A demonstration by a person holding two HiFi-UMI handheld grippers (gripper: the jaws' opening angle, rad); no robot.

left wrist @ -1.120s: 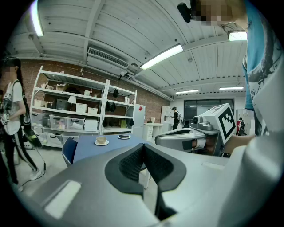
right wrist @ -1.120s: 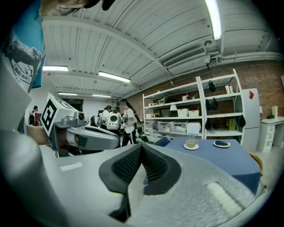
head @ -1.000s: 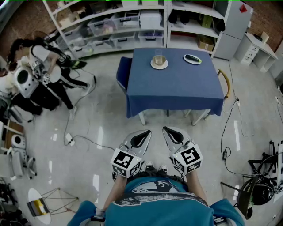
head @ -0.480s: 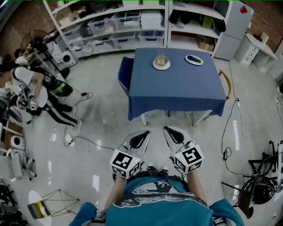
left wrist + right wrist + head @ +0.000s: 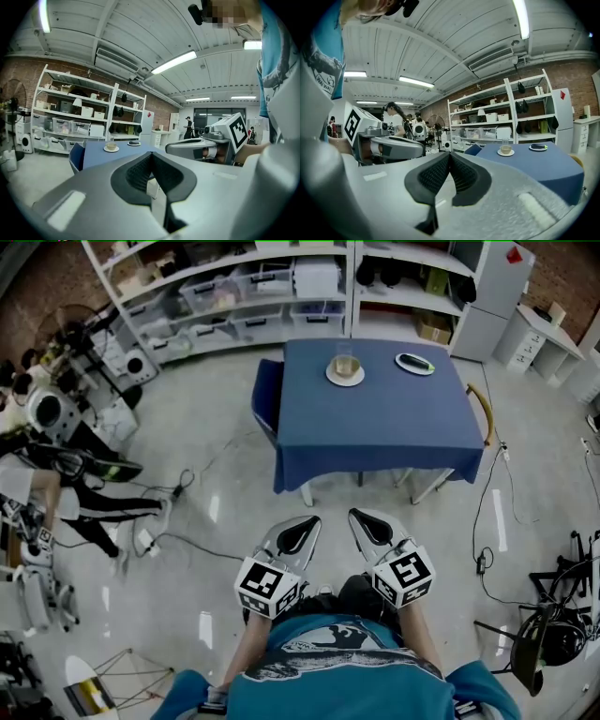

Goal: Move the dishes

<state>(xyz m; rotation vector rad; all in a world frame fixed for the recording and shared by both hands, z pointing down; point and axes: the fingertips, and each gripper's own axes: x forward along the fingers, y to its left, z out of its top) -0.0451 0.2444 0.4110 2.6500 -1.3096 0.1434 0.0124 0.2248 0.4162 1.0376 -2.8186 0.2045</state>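
Note:
A blue-clothed table (image 5: 375, 418) stands ahead across the floor. Near its far edge sits a saucer with a glass cup of tea (image 5: 345, 368) and, to the right, a white plate holding a dark item (image 5: 413, 363). The same cup (image 5: 111, 146) (image 5: 505, 149) and plate (image 5: 134, 143) (image 5: 538, 147) show small in both gripper views. My left gripper (image 5: 298, 535) and right gripper (image 5: 368, 528) are held side by side close to my body, well short of the table. Both are shut with nothing between the jaws.
A blue chair (image 5: 263, 395) stands at the table's left side and a wooden chair (image 5: 481, 409) at its right. White shelving (image 5: 234, 287) with bins lines the back wall. People and equipment (image 5: 56, 456) occupy the left; cables (image 5: 487, 512) trail across the floor.
The view has drifted slightly toward the table. The people at the left have shifted position. Both grippers stay shut and level in front of me.

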